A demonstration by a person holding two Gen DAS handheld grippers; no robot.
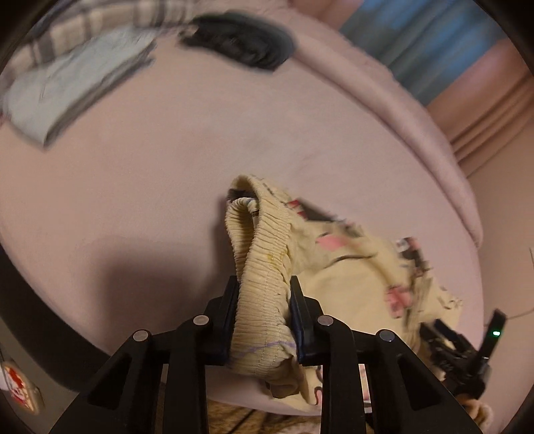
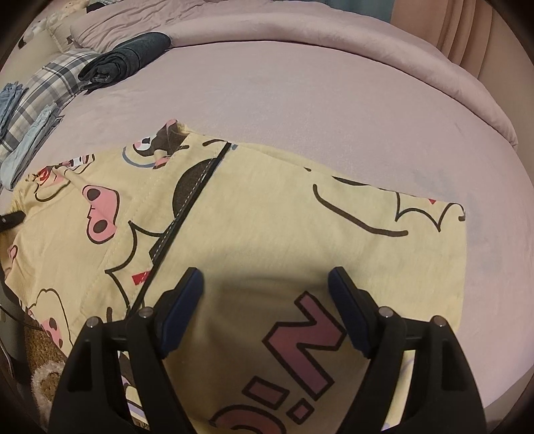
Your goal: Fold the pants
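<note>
The pants (image 2: 267, 213) are pale yellow with pink and black cartoon prints and lie spread on a pink bed. My left gripper (image 1: 263, 287) is shut on their ribbed elastic waistband (image 1: 263, 240) and holds it lifted above the sheet, with the rest of the pants (image 1: 360, 280) trailing to the right. My right gripper (image 2: 265, 277) is open and empty, hovering just above the flat leg end of the pants. It also shows as a dark shape at the lower right of the left wrist view (image 1: 467, 350). The left gripper's tip shows at the left edge of the right wrist view (image 2: 11, 218).
A rolled dark grey garment (image 2: 126, 60) and folded plaid and blue clothes (image 2: 36, 96) lie at the bed's far left. A bunched pink duvet (image 2: 333, 30) runs along the far edge. A brown patterned rug (image 2: 43, 360) lies below the near bed edge.
</note>
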